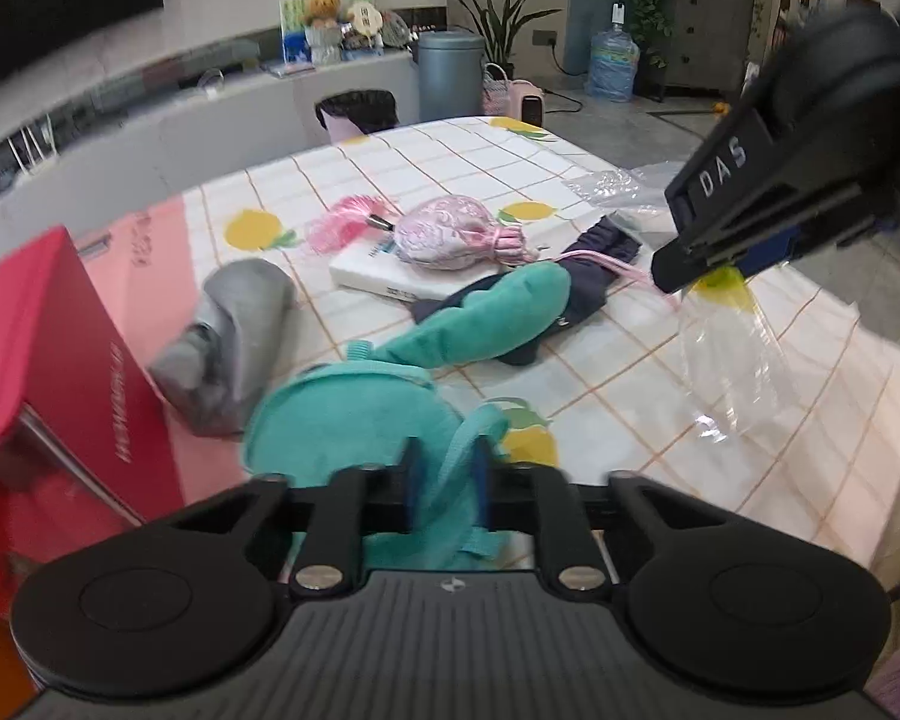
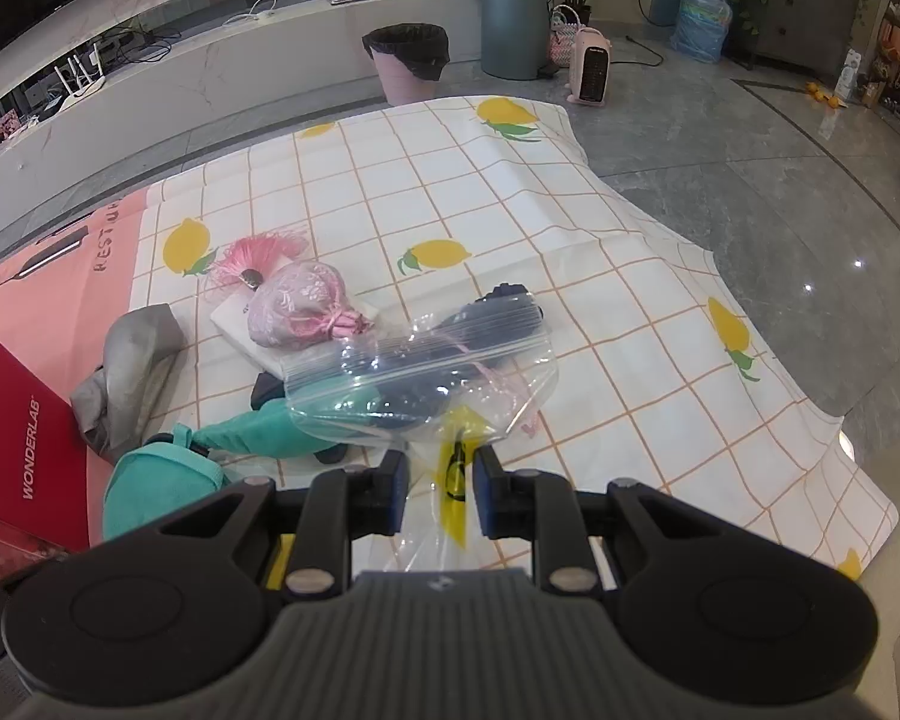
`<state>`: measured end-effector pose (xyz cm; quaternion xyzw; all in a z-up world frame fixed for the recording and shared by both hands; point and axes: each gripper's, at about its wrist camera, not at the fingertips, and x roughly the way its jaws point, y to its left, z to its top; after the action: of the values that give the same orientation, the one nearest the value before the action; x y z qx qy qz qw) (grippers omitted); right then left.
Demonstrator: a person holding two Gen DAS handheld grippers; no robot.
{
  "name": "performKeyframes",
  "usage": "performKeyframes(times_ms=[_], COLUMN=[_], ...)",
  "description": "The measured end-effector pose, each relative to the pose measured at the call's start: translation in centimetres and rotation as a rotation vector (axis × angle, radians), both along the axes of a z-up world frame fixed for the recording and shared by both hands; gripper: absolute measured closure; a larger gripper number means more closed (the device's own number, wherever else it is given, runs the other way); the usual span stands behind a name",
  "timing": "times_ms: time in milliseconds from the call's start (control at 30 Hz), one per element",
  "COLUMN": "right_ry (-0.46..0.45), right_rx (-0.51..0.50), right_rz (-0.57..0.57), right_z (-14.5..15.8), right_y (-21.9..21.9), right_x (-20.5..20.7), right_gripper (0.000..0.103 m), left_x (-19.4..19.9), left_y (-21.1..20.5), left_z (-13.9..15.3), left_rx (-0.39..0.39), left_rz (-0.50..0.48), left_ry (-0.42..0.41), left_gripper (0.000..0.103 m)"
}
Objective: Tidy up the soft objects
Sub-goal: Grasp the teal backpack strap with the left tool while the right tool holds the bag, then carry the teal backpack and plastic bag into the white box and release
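Teal pouch in my left claw, clear bag in my right.

Left view: my left claw (image 1: pixel 447 489) is pinched nearly closed on the teal pouch's (image 1: pixel 348 414) strap, lifting it off the table (image 1: pixel 630 408) beside the red box (image 1: pixel 60 360), probably for bagging.
Right view: my right claw (image 2: pixel 441 495) grips the plastic bag (image 2: pixel 420 384) by its yellow corner, held up above the table, likely to receive the pouch.

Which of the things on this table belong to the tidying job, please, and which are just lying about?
In the job:
- teal pouch, in the left claw
- clear zip bag, in the right claw
- pink drawstring pouch
- dark cloth
- grey cloth

Lying about:
- red box
- white book
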<state>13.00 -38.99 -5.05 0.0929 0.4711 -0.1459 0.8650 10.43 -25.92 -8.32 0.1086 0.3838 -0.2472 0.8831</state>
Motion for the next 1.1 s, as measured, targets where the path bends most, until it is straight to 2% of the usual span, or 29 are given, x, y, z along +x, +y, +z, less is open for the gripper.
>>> performKeyframes(times_ms=[100, 267, 500, 700, 833, 967, 1100], right_ry=[0.004, 0.0, -0.034, -0.059, -0.076, -0.102, -0.124], right_rx=[0.007, 0.01, 0.041, 0.041, 0.031, 0.028, 0.022], right_rz=[0.001, 0.013, 0.036, 0.042, 0.033, 0.034, 0.04], right_z=[-0.1, 0.0, 0.2, 0.9, 1.5, 2.4, 3.2], right_y=[0.0, 0.1, -0.1, 0.3, 0.5, 0.7, 1.1], right_x=[0.0, 0.0, -0.3, -0.7, -0.9, -1.3, -1.7], right_gripper=[0.082, 0.084, 0.089, 0.09, 0.089, 0.089, 0.089], left_x=[0.2, -0.3, -0.4, -1.3, -1.3, -1.5, -2.3], left_y=[0.2, 0.5, 2.2, 3.5, 4.3, 4.7, 5.0], left_z=[0.1, 0.6, 3.0, 5.8, 7.5, 9.3, 11.9], left_rx=[-0.043, -0.058, -0.175, -0.256, -0.323, -0.344, -0.338], left_rz=[0.013, 0.041, 0.068, 0.125, 0.14, 0.144, 0.122], left_ry=[0.029, 0.01, 0.038, -0.025, -0.037, -0.069, -0.15], left_gripper=[0.102, 0.103, 0.103, 0.103, 0.103, 0.103, 0.103])
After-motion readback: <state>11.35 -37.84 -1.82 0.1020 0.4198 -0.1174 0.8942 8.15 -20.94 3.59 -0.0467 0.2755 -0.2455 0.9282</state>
